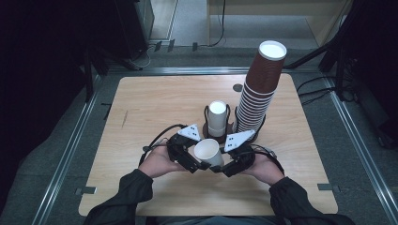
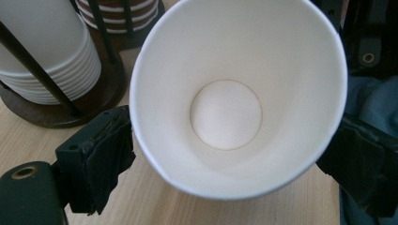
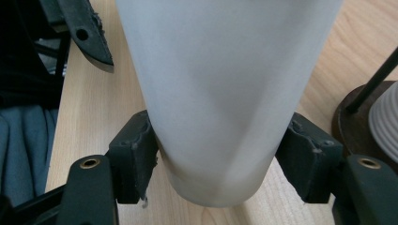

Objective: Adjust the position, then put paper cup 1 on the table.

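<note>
Tabletop (image 1: 141,108) of pale wood is the largest item I see: its left half lies bare, with open room to the front and left edges. Grey floor (image 1: 187,18) and dark equipment surround it. Next, a tall leaning stack of brown cups (image 1: 257,89) stands toward the far right, well inside the edge. Beside it, a dark rack (image 1: 206,119) holds a short stack of white cups (image 1: 217,117). Near the front middle I hold a single white cup (image 1: 207,152), tilted, between both grippers. My right gripper (image 3: 218,173) clamps its base, pads pressed on the wall. My left gripper (image 2: 230,154) has its jaws wide at the rim; whether its pads (image 2: 110,154) press on the rim I cannot tell.
</note>
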